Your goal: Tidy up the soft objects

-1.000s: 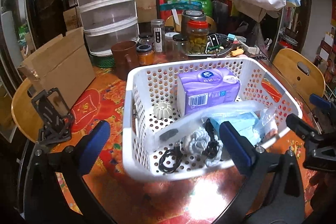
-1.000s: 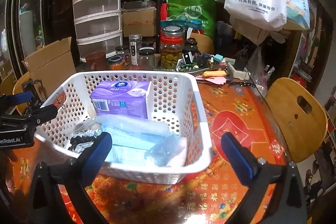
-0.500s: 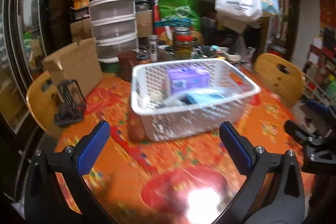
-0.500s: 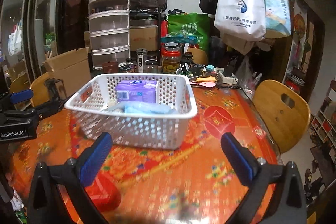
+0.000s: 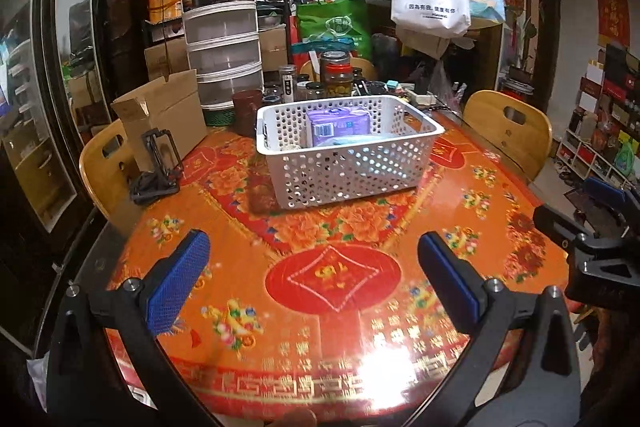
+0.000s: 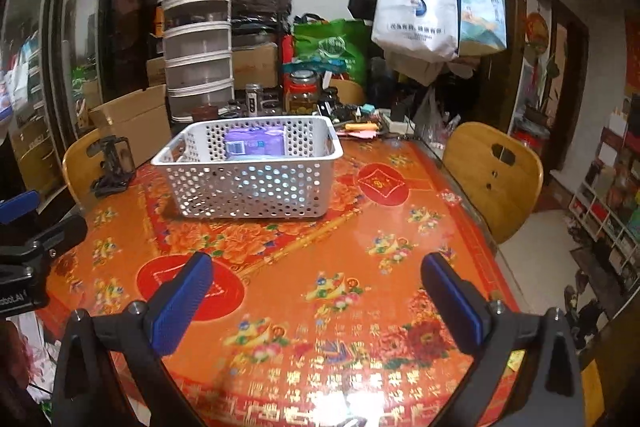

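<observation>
- Baskets first: one white perforated basket [image 5: 348, 151] sits on the far half of the counter [image 5: 332, 275], which is covered in a red and orange floral cloth.
- Inside it I can see a purple tissue pack [image 5: 338, 125] standing upright at the back, and a pale blue soft packet [image 5: 352, 139] lying in front of it, just below the rim.
- My left gripper [image 5: 314, 279] is now near the counter's front edge, fingers spread wide, holding nothing.
- My right gripper [image 6: 316, 297] is the same: fingers spread wide apart, empty, hovering over bare cloth well short of the basket.
- What changed: a second ago both cameras looked down into the basket from close range; since then both grippers have pulled back and the basket has shrunk to mid-view.
- No loose soft objects are visible on the cloth around the basket from either wrist camera.
- My reading: the soft items are already gathered in the basket, and this retreat looks like the end of the task rather than a reach for something new.
- Jars, a stacked plastic drawer tower [image 5: 222, 39] and a cardboard box [image 5: 160, 119] crowd the far side, untouched.
</observation>
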Action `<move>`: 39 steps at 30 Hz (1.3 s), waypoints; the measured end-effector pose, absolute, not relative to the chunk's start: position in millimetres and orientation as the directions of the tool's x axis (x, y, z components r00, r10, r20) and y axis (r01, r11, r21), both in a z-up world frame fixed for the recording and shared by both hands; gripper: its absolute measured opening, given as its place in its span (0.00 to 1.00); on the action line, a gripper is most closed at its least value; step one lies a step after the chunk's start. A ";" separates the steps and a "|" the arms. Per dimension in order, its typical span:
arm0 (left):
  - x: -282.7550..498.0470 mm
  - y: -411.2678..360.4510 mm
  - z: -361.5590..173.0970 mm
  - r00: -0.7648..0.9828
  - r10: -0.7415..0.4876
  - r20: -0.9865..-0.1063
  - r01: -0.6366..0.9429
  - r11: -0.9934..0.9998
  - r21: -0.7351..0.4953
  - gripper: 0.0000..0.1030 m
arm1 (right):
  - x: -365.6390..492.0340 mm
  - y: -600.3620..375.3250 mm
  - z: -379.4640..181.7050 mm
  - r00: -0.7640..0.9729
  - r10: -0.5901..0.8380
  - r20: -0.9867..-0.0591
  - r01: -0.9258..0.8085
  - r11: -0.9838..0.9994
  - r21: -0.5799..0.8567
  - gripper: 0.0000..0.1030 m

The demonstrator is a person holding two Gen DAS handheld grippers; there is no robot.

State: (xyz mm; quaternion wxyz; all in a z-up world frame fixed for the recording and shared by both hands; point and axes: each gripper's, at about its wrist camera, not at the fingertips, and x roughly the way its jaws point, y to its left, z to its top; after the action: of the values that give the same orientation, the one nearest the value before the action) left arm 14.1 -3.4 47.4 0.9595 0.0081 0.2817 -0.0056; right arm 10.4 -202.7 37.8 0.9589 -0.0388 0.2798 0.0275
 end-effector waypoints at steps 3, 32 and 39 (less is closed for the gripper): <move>3.4 -3.4 50.6 0.843 -0.014 -0.537 0.023 1.000 0.009 1.00 | -5.7 -196.9 44.5 0.852 0.031 -0.523 -0.079 0.994 -0.070 1.00; 14.0 1.6 54.1 0.829 -0.023 -0.559 0.016 1.000 -0.018 1.00 | -8.3 -189.6 48.7 0.845 0.067 -0.531 -0.114 0.992 -0.056 1.00; 14.7 1.4 53.6 0.826 -0.024 -0.563 0.016 1.000 -0.019 1.00 | -8.7 -190.5 49.6 0.845 0.065 -0.530 -0.112 0.992 -0.057 1.00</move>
State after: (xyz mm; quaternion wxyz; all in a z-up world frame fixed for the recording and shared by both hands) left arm 14.7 1.4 53.6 0.9556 -0.0069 0.2945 -0.0105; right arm -8.7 -190.5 49.6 0.9596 -0.0427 0.2741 0.0460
